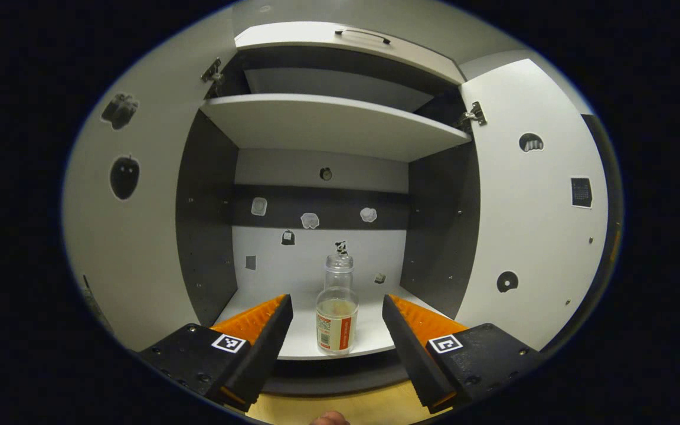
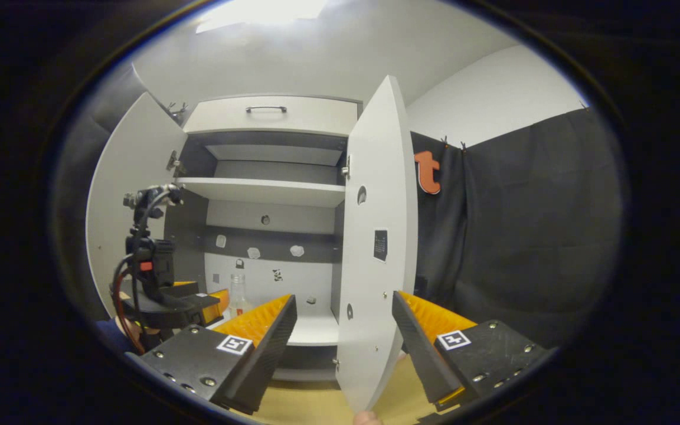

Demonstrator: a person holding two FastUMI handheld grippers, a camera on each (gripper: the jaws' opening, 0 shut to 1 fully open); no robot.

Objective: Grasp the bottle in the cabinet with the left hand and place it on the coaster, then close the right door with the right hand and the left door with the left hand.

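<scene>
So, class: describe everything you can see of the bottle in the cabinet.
The bottle is clear, plastic or glass by its look, with a narrower neck and a see-through cap, and a label wrapped round its lower body. It seems nearly empty. It stands upright near the front edge of the cabinet's bottom shelf, resting on that alone. The left tongs are open on either side of it, not touching. In the right gripper view it shows small beyond the left tongs.

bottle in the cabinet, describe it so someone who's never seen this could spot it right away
Look into the open white cabinet, both doors swung wide, and down to its lower shelf. The bottle stands upright near that shelf's front edge, between the left gripper's spread fingers but untouched. It is the shelf's lone standing object: clear, with a label low on its body, unlike the flat stickers behind it.
</scene>
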